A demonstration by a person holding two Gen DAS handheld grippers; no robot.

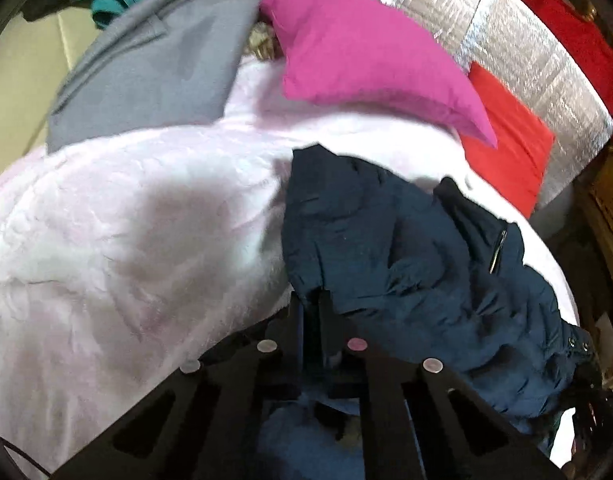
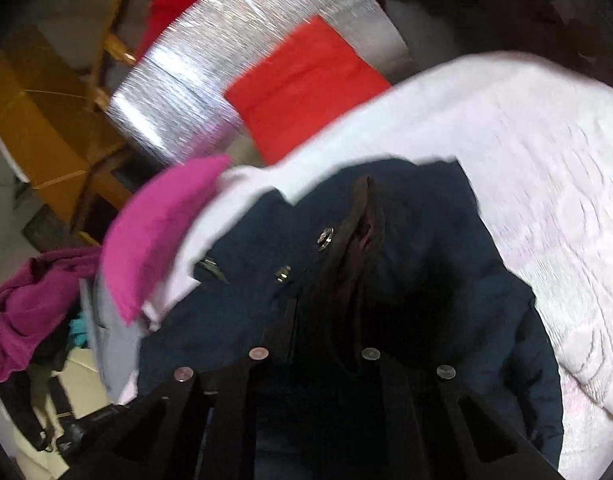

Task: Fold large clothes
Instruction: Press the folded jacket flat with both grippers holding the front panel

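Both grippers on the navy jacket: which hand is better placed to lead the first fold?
Left, probably. The left gripper is shut on an edge of the navy jacket, with open pale bedding beside it. The right gripper is buried in dark folds near the collar; its grip point is hard to see.

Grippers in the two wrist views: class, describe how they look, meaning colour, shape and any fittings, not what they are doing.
Both the left gripper and the right gripper are matte black, with flat angular arms pierced by wedge-shaped cut-outs. Four round silver fasteners sit in an arc across each. A thin dark cable runs at the left view's lower edge.
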